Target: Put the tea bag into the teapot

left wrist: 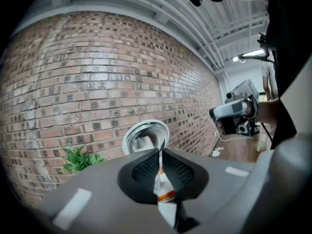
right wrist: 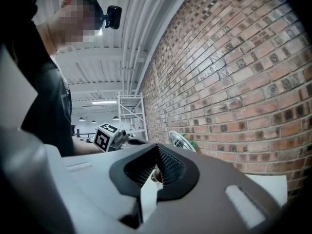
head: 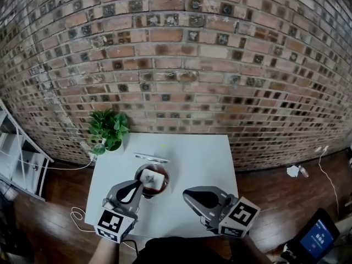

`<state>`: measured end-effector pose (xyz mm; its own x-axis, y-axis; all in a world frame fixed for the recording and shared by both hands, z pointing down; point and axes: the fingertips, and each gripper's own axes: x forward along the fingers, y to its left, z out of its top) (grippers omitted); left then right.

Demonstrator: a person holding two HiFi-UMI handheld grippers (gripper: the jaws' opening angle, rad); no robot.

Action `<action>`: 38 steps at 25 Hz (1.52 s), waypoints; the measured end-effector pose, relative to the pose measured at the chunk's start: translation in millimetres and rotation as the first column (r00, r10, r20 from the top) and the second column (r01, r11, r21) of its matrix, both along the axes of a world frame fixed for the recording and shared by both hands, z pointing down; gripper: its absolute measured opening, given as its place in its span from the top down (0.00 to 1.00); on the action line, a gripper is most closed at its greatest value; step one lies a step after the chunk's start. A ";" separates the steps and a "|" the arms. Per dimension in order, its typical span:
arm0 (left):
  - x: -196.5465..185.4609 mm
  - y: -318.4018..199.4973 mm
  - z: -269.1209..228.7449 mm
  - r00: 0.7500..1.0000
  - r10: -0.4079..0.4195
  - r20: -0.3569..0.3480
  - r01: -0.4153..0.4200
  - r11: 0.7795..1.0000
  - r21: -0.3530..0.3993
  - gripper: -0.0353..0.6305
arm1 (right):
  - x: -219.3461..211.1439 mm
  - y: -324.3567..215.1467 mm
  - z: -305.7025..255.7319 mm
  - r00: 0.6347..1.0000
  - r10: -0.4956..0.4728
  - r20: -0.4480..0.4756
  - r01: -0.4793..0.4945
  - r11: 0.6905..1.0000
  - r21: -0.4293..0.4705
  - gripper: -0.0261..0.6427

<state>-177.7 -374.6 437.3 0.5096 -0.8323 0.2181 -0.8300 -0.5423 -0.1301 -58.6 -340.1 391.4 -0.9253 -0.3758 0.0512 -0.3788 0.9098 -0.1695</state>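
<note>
At the near edge of the white bench (head: 201,158), the left tool (head: 143,185) and the right tool (head: 187,194) point toward the far side, each with its marker cube nearest the person. The left tool is clenched on the tea bag (head: 151,178). In the left gripper view, the white packet with an orange band (left wrist: 165,189) sits pinched between the two dark jaws, which close to a narrow point above it. From the head view, the tea bag hangs at the tips of those jaws, right over the open mouth of the dark teapot (head: 154,168), which stands near the middle of the bench. Whether the bag touches the pot's rim cannot be told. The right tool is to the right of the teapot, apart from it. Its jaws are pressed together at the tips (right wrist: 157,147) and grasp nothing. Only a sliver of the pot shows through the slit below them. Just beyond the teapot, the lid (head: 151,158) lies flat on the bench, and it shows as a shiny round disc in the left gripper view (left wrist: 145,134). At the far left corner of the bench is a green potted plant (head: 108,130). Behind everything is a brick wall (head: 176,65), with a white shelf (head: 16,158) on the wooden floor at the left.
</note>
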 end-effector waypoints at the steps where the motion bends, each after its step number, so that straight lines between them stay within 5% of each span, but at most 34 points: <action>1: 0.7 6.0 -9.4 0.999 -0.010 -0.042 0.010 1.000 0.010 0.94 | -1.2 2.5 -0.5 1.000 -0.007 0.001 0.007 1.000 0.002 0.96; 17: 23.5 83.2 -41.1 0.981 -0.009 -0.193 0.011 1.000 0.011 0.94 | 8.2 41.0 -0.9 0.999 -0.042 -0.003 0.042 0.999 0.015 0.96; 31: 37.7 114.7 -49.0 0.976 -0.051 -0.210 0.050 0.999 -0.008 0.94 | 22.6 70.0 -16.0 0.998 -0.058 -0.010 0.059 0.995 0.076 0.96; 38: 45.2 123.6 -48.4 0.971 -0.117 -0.207 0.109 0.993 -0.047 0.94 | 42.3 79.3 -11.1 0.999 -0.033 0.032 0.032 0.999 0.031 0.96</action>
<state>-132.4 -251.1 389.0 0.4501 -0.8809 0.1466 -0.8930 -0.4447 0.0699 -16.3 -260.9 380.4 -0.9380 -0.3465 0.0099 -0.3438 0.9265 -0.1530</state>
